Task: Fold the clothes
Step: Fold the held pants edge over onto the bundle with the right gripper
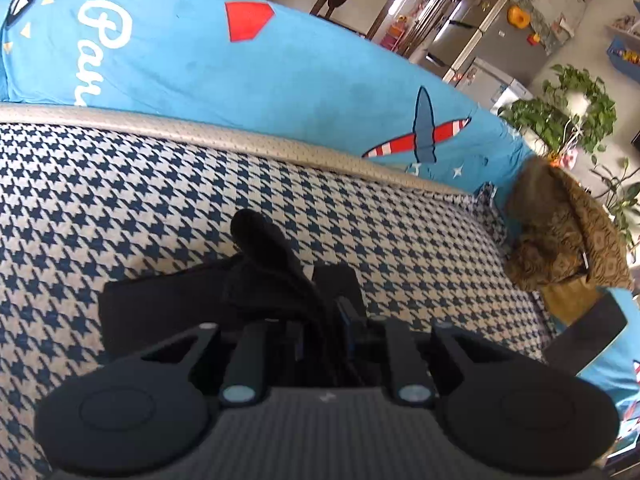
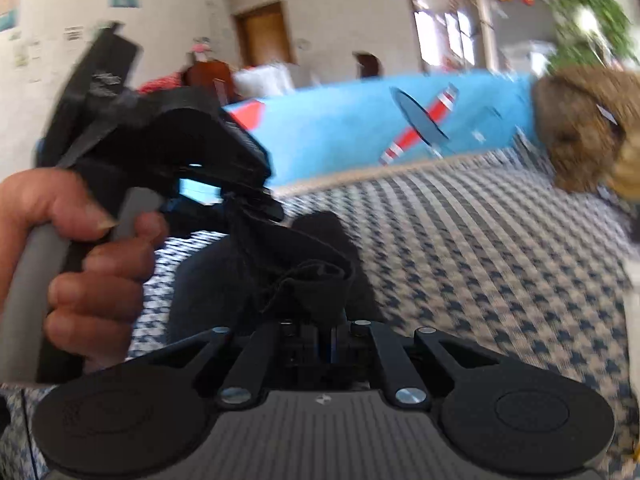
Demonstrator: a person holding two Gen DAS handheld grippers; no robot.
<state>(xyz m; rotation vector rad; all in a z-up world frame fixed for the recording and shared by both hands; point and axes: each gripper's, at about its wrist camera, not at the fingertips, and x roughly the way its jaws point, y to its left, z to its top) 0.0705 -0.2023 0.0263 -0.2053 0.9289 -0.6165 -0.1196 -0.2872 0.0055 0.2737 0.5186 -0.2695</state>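
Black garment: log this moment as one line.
left gripper shut on black garment | right gripper shut on it | above houndstooth sofa seat

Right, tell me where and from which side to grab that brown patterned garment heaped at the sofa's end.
Grip the brown patterned garment at its raised top edge, coming from the open houndstooth seat cover side. It is bunched against the blue printed backrest cover in the corner, so only the seat side looks free.

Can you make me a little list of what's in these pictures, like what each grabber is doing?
Surface: houndstooth cover
Backrest: blue cartoon blanket
Left gripper: jaws shut on black garment
Right gripper: jaws shut on the same black garment
Hand: holding the left gripper's handle
Corner: brown cushion
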